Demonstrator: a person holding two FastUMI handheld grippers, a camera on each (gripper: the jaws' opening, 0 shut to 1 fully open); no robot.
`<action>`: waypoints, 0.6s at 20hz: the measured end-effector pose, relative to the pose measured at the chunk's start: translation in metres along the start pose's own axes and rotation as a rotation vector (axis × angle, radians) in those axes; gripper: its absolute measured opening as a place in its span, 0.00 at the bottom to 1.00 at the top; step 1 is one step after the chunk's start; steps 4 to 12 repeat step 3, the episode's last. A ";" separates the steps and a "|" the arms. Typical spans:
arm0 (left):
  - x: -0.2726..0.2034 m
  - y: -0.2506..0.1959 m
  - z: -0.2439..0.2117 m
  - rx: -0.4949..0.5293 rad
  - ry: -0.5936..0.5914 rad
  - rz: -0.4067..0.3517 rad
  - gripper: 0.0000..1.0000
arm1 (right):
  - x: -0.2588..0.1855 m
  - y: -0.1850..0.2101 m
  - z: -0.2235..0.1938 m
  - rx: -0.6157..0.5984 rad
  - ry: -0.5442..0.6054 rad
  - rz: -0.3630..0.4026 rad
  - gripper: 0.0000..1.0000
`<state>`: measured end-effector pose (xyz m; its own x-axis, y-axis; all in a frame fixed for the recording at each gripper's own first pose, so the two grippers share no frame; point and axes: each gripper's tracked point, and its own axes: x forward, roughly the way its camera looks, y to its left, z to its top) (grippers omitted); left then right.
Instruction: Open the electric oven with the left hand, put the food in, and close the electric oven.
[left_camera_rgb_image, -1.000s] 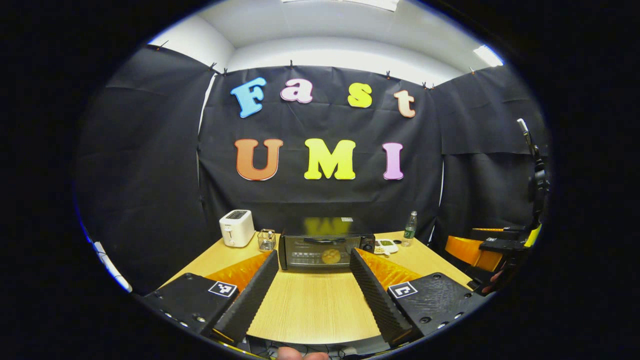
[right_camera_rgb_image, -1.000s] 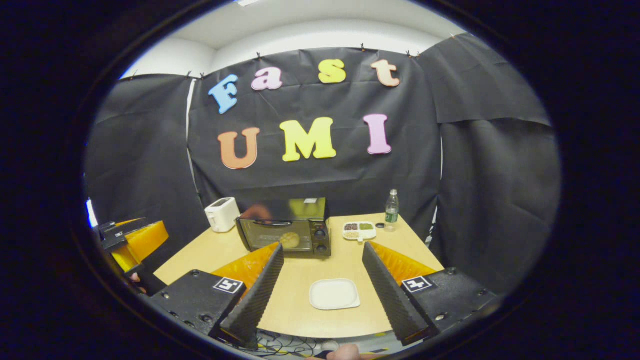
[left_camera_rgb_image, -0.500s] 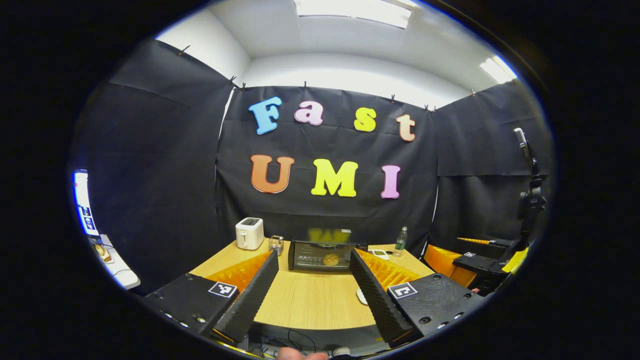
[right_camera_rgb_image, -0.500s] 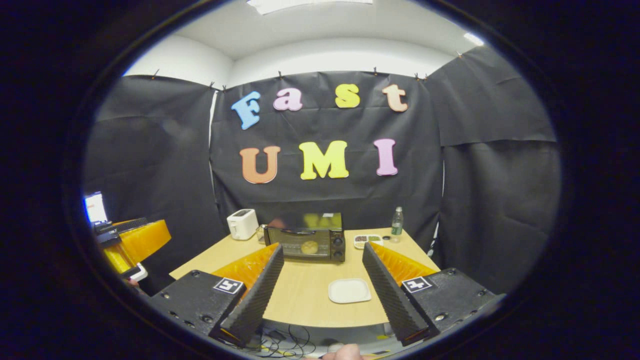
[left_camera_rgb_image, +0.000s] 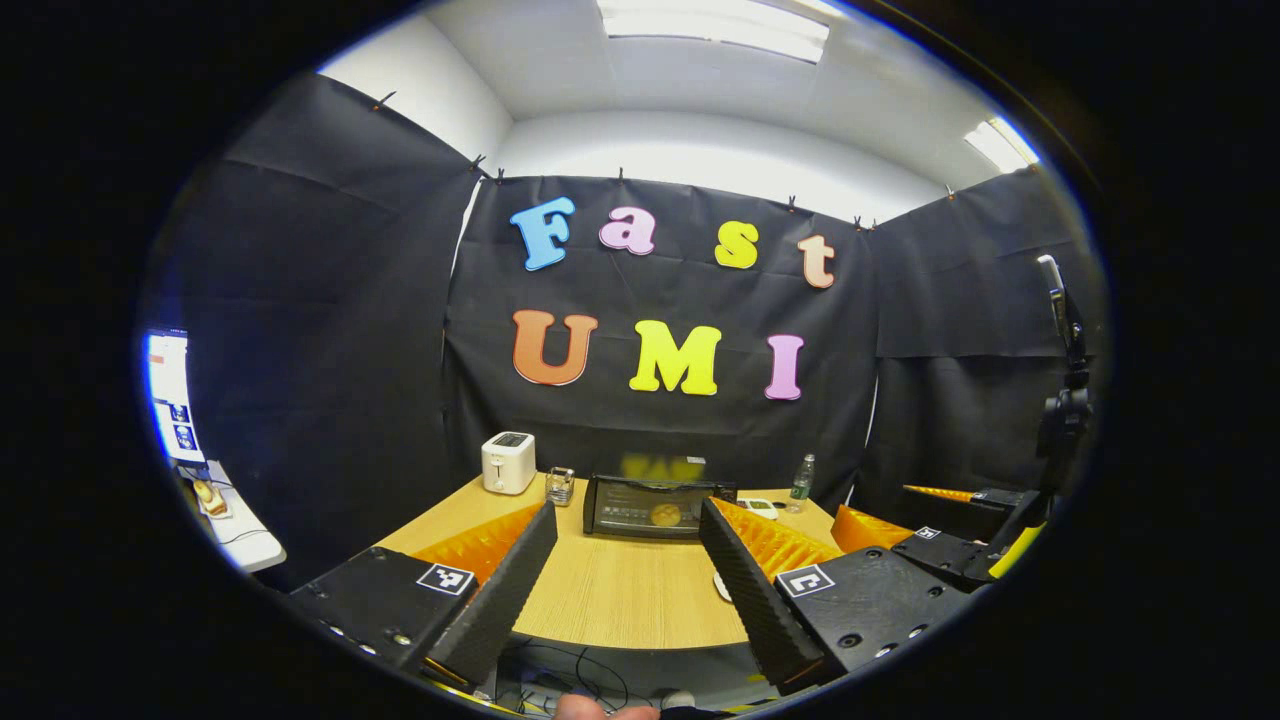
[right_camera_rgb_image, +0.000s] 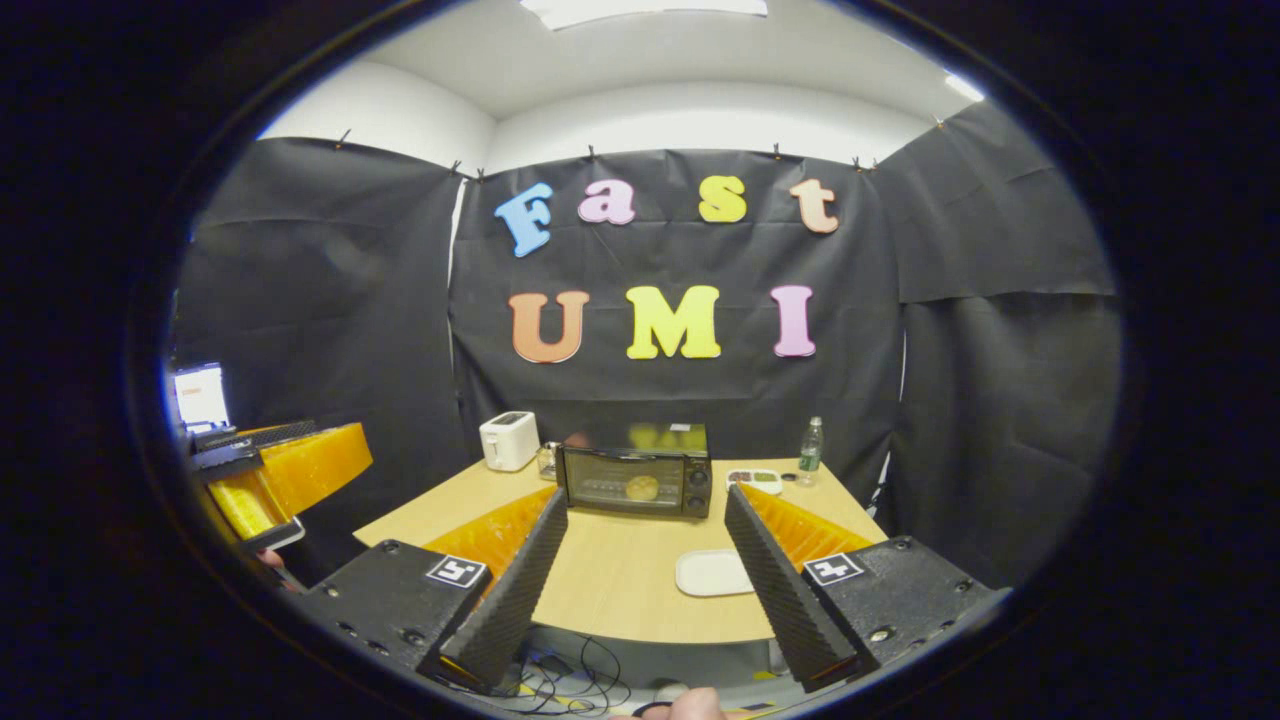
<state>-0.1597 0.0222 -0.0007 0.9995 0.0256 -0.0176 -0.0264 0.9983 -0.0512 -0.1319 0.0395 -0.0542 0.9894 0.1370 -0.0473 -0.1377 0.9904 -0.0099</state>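
The electric oven (right_camera_rgb_image: 636, 482) sits at the far edge of the wooden table (right_camera_rgb_image: 620, 575), just below the middle of the right gripper view, its glass door closed with a round piece of food (right_camera_rgb_image: 642, 487) visible behind it. In the left gripper view the oven (left_camera_rgb_image: 650, 505) lies centre frame, food (left_camera_rgb_image: 665, 514) inside. Left of it stand a white toaster (right_camera_rgb_image: 508, 440) and a small glass (left_camera_rgb_image: 560, 485); right of it, a snack tray (right_camera_rgb_image: 753, 480) and a bottle (right_camera_rgb_image: 811, 445). An empty white plate (right_camera_rgb_image: 712, 572) lies nearer. The right gripper (right_camera_rgb_image: 640, 570) and the left gripper (left_camera_rgb_image: 625, 585) each have their 2 fingers spread apart, holding nothing.
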 end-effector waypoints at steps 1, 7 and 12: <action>0.000 0.000 0.000 -0.004 -0.001 0.000 0.83 | -0.001 -0.001 0.000 -0.003 0.000 -0.002 0.97; 0.001 -0.002 0.000 -0.009 -0.001 -0.003 0.83 | -0.001 -0.004 0.001 -0.007 0.002 -0.006 0.97; 0.001 -0.002 0.000 -0.009 -0.001 -0.003 0.83 | -0.001 -0.004 0.001 -0.007 0.002 -0.006 0.97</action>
